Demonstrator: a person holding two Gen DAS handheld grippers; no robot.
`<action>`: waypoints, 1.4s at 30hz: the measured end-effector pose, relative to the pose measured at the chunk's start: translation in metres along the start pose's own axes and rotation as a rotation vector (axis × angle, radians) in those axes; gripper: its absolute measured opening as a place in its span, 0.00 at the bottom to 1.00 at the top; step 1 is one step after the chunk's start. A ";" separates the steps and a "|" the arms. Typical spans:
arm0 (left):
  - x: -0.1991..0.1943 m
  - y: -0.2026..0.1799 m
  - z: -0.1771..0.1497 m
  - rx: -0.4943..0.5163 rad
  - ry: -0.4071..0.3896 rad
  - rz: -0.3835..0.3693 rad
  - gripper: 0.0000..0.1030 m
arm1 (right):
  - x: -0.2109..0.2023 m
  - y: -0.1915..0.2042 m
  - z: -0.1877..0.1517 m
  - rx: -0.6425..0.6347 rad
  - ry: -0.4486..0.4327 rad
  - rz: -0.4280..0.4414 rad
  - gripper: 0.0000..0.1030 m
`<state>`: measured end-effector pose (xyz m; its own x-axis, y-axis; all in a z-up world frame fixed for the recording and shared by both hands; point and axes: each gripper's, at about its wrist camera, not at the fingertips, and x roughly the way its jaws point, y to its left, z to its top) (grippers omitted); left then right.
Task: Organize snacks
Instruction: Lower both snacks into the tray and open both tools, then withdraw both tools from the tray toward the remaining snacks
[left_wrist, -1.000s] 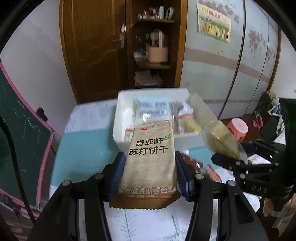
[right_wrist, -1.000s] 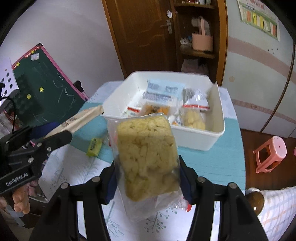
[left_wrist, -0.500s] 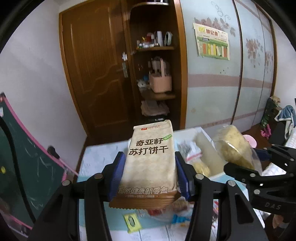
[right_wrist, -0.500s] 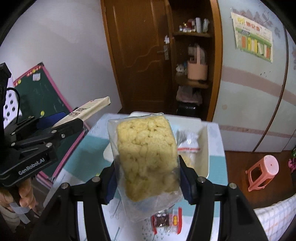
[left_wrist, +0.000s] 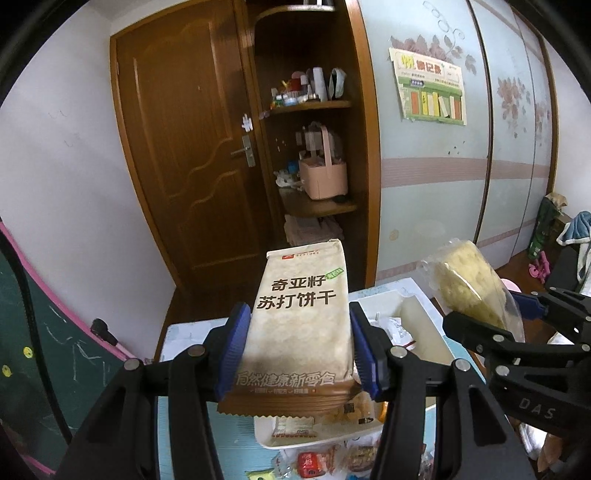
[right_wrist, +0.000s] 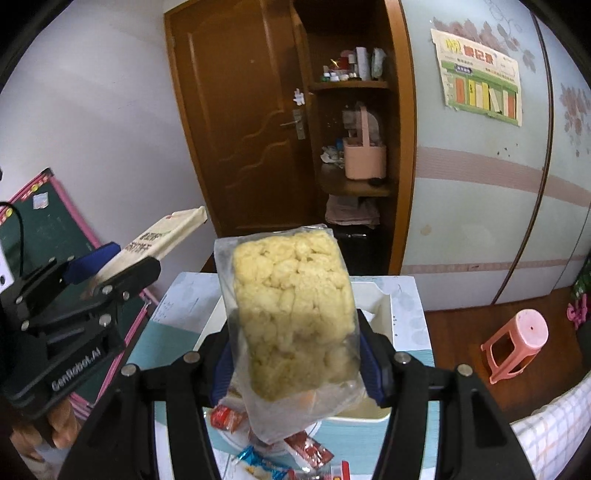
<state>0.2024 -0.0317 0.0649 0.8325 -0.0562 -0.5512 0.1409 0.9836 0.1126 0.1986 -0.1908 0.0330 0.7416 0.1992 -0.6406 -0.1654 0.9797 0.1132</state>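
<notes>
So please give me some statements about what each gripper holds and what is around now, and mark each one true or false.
1. The left gripper grips a beige cracker packet. True.
2. The right gripper is empty. False: it grips a clear bag of yellow puffed snack.
3. A pink stool stands on the floor. True.
4. The white bin is on the floor. False: it sits on the table.

- my cracker packet (left_wrist: 301, 325) covers most of the white bin (left_wrist: 384, 299); contents behind it unreadable
- my clear puffed-snack bag (right_wrist: 293, 317) blocks the bin's middle in the right view
- small wrappers (right_wrist: 314, 448) on the table cut off by the bottom edge
- shelf items (left_wrist: 310, 88) too small to tell
</notes>
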 end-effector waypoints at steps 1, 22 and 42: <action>0.009 0.000 0.000 -0.004 0.013 -0.002 0.50 | 0.005 -0.001 0.000 0.005 0.006 -0.007 0.56; 0.126 0.013 -0.037 -0.068 0.181 -0.022 0.51 | 0.110 -0.014 -0.015 0.059 0.180 -0.099 0.56; 0.125 0.008 -0.056 -0.039 0.249 -0.026 1.00 | 0.114 -0.024 -0.036 0.095 0.255 -0.179 0.82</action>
<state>0.2776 -0.0213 -0.0500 0.6706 -0.0428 -0.7406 0.1360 0.9885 0.0660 0.2641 -0.1922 -0.0701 0.5651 0.0235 -0.8247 0.0233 0.9987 0.0444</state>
